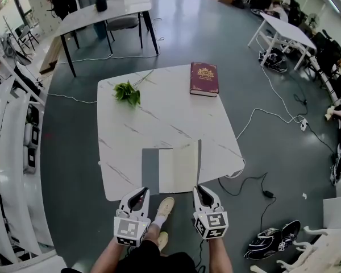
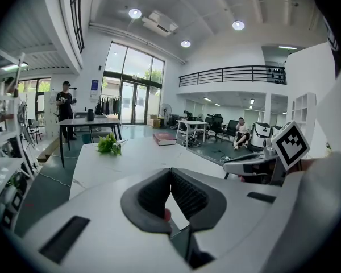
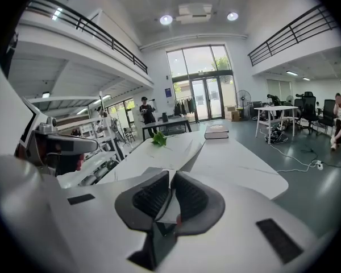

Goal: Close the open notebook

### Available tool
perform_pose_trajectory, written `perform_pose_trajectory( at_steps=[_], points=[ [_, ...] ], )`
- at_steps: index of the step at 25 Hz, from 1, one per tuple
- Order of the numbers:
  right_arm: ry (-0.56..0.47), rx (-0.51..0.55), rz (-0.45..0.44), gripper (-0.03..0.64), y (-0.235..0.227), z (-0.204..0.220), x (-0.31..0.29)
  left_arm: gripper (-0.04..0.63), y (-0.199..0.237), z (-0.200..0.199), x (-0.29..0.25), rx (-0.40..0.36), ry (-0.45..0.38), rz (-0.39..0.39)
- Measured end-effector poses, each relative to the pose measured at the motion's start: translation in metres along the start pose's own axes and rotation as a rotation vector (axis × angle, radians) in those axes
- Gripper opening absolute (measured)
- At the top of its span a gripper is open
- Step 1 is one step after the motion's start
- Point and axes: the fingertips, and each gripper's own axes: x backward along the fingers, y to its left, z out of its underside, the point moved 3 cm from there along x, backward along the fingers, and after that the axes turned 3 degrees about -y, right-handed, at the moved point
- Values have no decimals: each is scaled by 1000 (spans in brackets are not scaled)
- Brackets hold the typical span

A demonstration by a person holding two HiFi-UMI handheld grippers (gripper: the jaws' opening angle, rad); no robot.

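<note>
The open notebook (image 1: 178, 167) lies at the near edge of the white table (image 1: 159, 118). Its grey left cover (image 1: 150, 170) is flat and its cream page faces up. Its right cover (image 1: 199, 159) stands up on edge, and its near corner runs into my right gripper (image 1: 199, 189). In the right gripper view that gripper (image 3: 170, 175) is shut on this thin sheet (image 3: 188, 154). My left gripper (image 1: 140, 191) hovers just off the near left corner of the notebook. Its jaws (image 2: 170, 170) meet at the tips with nothing seen between them.
A red hardback book (image 1: 204, 78) lies at the table's far right, and a green leafy sprig (image 1: 127, 91) at its far left. Cables (image 1: 256, 181) and shoes (image 1: 273, 242) lie on the floor to the right. White racks (image 1: 14, 147) stand to the left.
</note>
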Motion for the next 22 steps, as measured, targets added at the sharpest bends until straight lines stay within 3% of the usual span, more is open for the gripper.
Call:
perform_pose_trajectory(
  at_steps=[22],
  points=[
    [-4,158,-106,54,67,-19,1,25,27,2,58,41,-50,-104]
  ],
)
